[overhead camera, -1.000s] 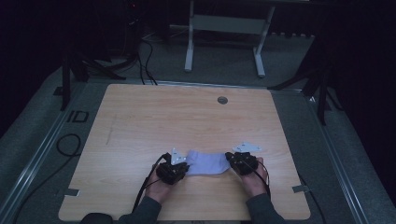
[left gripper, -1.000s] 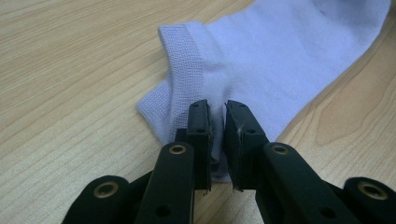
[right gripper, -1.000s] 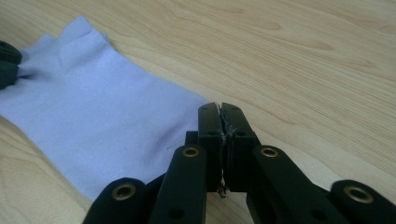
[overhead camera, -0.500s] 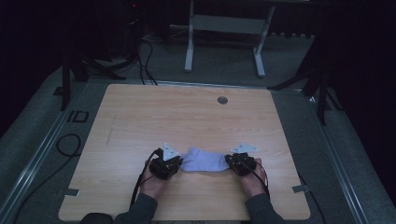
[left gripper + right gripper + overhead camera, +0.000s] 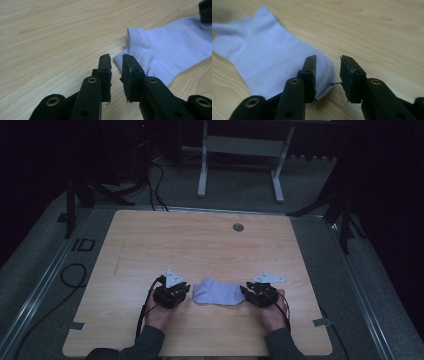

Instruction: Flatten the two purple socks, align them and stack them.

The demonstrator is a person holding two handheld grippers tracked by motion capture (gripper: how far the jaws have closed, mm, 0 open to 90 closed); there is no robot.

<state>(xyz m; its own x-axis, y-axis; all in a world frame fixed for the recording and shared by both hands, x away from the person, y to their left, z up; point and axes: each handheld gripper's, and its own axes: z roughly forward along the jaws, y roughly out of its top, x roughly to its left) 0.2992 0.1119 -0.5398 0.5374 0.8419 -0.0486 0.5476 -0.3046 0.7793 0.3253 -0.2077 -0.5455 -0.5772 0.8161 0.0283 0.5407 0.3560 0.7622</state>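
Lavender sock (image 5: 218, 292) lies flat on the wood table (image 5: 200, 240), down at the 6 o'clock edge close to the person. In the high view the left gripper (image 5: 172, 293) sits at the sock's 9 o'clock and the right gripper (image 5: 257, 293) at its 3 o'clock, one per end, which looks to me like a setup for stretching or folding it.

Left gripper view: jaws parted a little with nothing between them, and the ribbed cuff of the sock at about 1 o'clock just past the tips. Not touching as far as I can tell.

Right gripper view: jaws released wider, with the rounded toe end poking into the gap from 9 o'clock. One jaw overlaps the fabric, but it isn't pinched. A loose thread sticks out there.
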